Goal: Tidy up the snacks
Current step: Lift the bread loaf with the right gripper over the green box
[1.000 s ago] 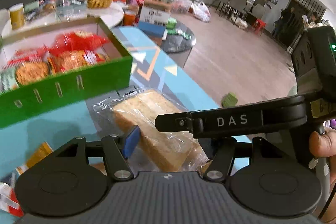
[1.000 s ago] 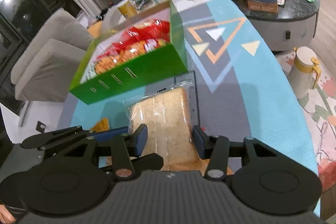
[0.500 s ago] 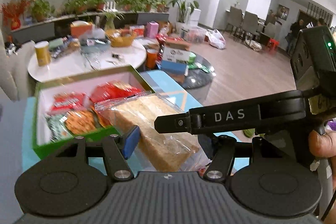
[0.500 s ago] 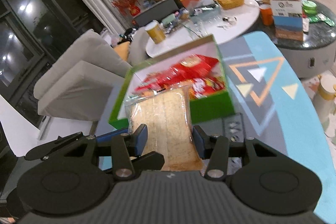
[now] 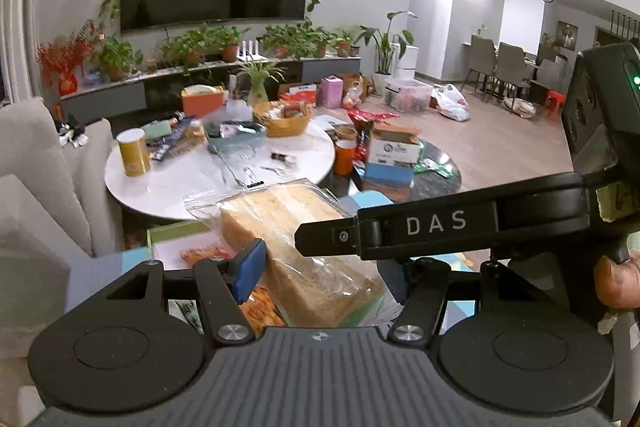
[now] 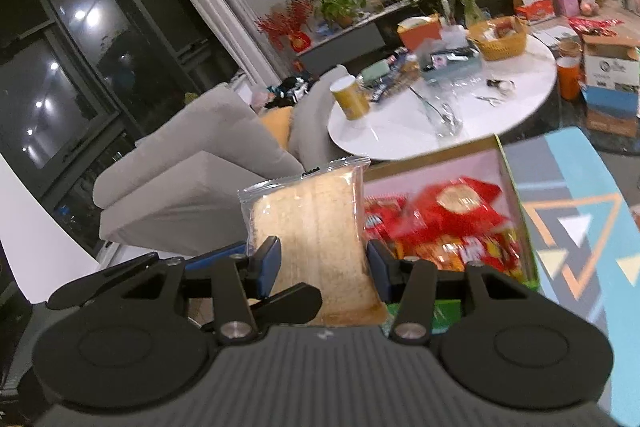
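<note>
A clear bag of sliced bread is lifted in the air, its top end tilted up. My right gripper is shut on the bread's lower part. My left gripper grips the same bread from the other side, its blue pads pressed to the loaf. The right gripper's black finger marked DAS crosses the left wrist view. Below and beyond the bread sits the green snack box, holding red and orange snack packets.
The box stands on a blue table with a triangle pattern. Behind it is a round white table crowded with a yellow can, basket and boxes. A grey sofa is at the left.
Both grippers have lifted the bread off the table and carried it up and towards the green box. The views tilted upward, so the box sank lower in frame.
</note>
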The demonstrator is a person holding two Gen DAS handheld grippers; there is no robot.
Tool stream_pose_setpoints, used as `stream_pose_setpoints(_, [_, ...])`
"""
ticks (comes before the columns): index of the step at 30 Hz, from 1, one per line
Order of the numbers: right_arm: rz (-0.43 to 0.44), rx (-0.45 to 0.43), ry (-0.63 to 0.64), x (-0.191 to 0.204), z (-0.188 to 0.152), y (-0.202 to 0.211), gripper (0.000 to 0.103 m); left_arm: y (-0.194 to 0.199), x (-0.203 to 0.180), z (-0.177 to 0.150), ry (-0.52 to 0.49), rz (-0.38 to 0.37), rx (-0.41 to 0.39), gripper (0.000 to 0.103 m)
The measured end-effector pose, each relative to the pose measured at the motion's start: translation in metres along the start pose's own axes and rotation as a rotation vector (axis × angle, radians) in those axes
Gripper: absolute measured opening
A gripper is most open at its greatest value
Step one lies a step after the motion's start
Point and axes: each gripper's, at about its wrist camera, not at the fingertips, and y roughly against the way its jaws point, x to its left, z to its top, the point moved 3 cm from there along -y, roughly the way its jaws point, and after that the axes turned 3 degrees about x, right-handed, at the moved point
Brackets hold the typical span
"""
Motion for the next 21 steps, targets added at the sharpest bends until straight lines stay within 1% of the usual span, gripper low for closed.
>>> stream_pose_setpoints(4, [0.018, -0.010, -0.003, 0.003, 0.009, -0.011, 0.050, -0.005, 0.011, 0.008, -0.008, 0.023, -0.009, 0.058])
stream_pose_setpoints(8, [0.033, -0.010, -0.014, 0.005, 0.014, -0.025, 0.050, -0.012, 0.025, 0.009, -0.010, 0.041, -0.006, 0.058])
stream_pose_setpoints(21, [0.036, 0.042, -0.048, 0.000, 0.017, -0.074, 0.051, -0.059, 0.068, 0.005, 0.002, 0.061, 0.059, 0.058])
